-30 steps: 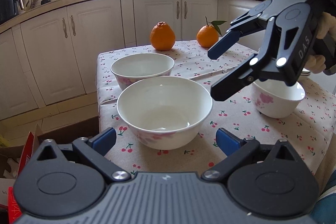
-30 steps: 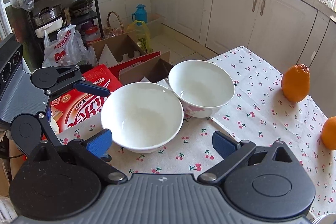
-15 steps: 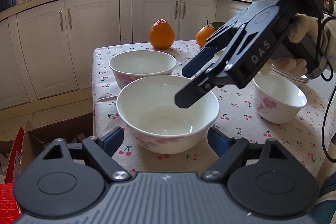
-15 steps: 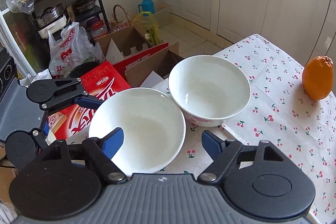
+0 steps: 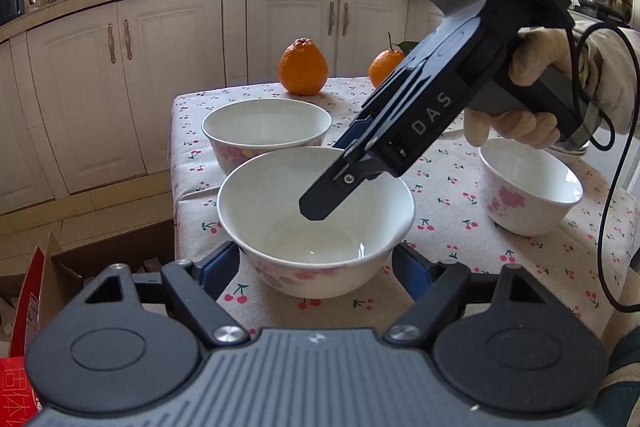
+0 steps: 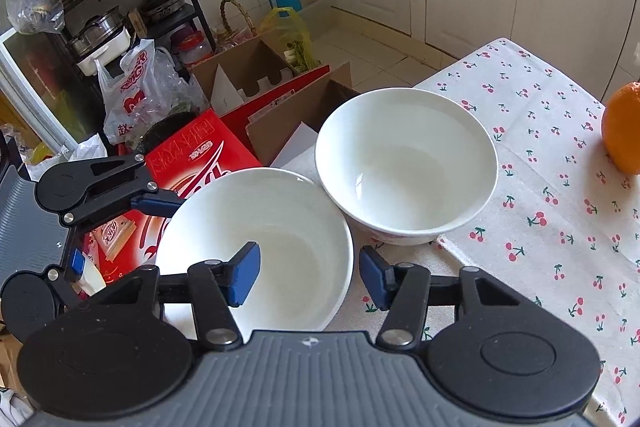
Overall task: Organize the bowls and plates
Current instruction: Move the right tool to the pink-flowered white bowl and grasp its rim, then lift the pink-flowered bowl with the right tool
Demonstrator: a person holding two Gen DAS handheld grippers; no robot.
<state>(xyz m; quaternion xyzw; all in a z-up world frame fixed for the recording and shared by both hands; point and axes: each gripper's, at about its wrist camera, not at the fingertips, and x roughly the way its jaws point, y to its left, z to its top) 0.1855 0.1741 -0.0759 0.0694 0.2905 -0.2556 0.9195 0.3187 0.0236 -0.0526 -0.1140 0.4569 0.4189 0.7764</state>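
Observation:
A white near bowl [image 5: 260,211] with pink flowers stands at the table's corner. My left gripper [image 5: 316,265] straddles its lower body. Its jaws are closing and both pads [image 5: 224,267] touch the wall. My right gripper [image 6: 310,273], held by a gloved hand [image 5: 532,67], has closed over this bowl's [image 6: 280,219] rim, one finger inside and one outside. A second bowl [image 5: 264,123] of like size sits just behind, almost touching it. A smaller bowl [image 5: 528,187] stands apart to the right in the left wrist view.
Two oranges [image 5: 303,69] [image 5: 386,67] lie at the far edge of the cherry-print tablecloth [image 5: 460,195]. Beyond the table's edge, on the floor, are open cardboard boxes [image 6: 248,67], a red carton [image 6: 192,155] and plastic bags. Kitchen cabinets stand behind.
The right gripper came down and left onto the near bowl, and its wide jaws closed over the rim. The left jaws narrowed around the bowl's body.

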